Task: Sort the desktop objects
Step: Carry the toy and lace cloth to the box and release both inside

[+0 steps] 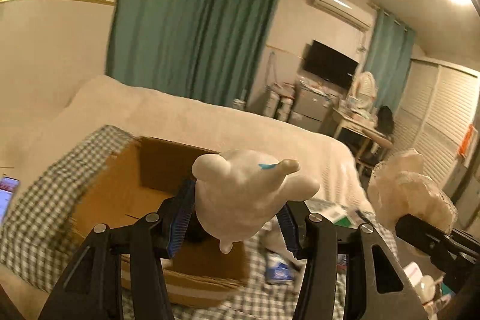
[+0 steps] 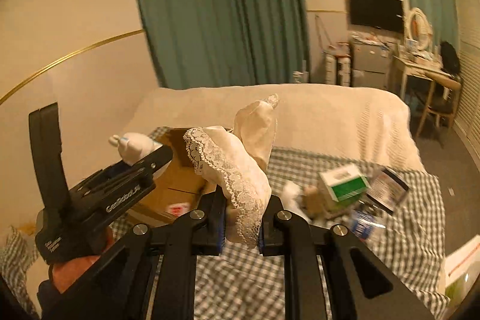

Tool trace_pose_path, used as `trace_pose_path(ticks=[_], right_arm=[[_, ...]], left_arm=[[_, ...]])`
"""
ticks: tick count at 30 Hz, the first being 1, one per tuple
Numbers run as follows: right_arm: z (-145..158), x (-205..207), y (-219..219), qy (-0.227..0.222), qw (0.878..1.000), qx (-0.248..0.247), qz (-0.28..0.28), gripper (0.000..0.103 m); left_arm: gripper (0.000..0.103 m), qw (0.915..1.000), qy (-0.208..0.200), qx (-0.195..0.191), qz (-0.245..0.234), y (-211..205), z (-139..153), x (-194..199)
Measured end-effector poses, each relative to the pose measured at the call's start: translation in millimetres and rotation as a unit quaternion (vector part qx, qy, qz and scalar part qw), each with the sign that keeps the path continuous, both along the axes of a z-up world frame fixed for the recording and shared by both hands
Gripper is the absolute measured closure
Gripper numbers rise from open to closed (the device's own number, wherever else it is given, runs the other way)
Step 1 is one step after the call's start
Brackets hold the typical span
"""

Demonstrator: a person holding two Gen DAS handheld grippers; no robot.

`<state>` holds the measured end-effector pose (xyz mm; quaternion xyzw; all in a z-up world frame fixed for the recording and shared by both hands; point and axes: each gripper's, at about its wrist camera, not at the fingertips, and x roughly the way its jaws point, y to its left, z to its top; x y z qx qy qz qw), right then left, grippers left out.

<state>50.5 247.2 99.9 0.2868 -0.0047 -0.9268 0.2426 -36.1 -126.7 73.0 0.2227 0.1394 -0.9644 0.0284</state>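
Transport step: left gripper [image 1: 237,218] clamped on white plush toy [image 1: 249,194], right gripper [image 2: 241,225] on lace cloth [image 2: 237,170]; next, release over cardboard box [image 1: 144,185].

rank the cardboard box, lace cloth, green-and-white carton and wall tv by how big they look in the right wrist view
1. lace cloth, largely because it sits nearest the camera
2. cardboard box, partly hidden
3. and 4. green-and-white carton and wall tv: too alike to rank

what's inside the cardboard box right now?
In the cardboard box, the right wrist view shows bare brown floor and a small red-and-white item. The left gripper and its white plush toy cover the rest.
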Motion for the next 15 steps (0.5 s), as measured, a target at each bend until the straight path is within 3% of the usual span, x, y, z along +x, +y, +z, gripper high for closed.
trace_pose_path(ticks=[6, 15], right_arm=[[-8, -13, -64, -0.014, 0.999, 0.023, 0.039, 0.089], [-54, -63, -134, -0.082, 0.994, 0.038, 0.065, 0.089]], left_arm=[[0.049, 0.9988, -0.025, 0.029, 0.031, -56, -33, -18], [0.049, 0.9970, -0.058, 0.036, 0.037, -79, -80, -39]])
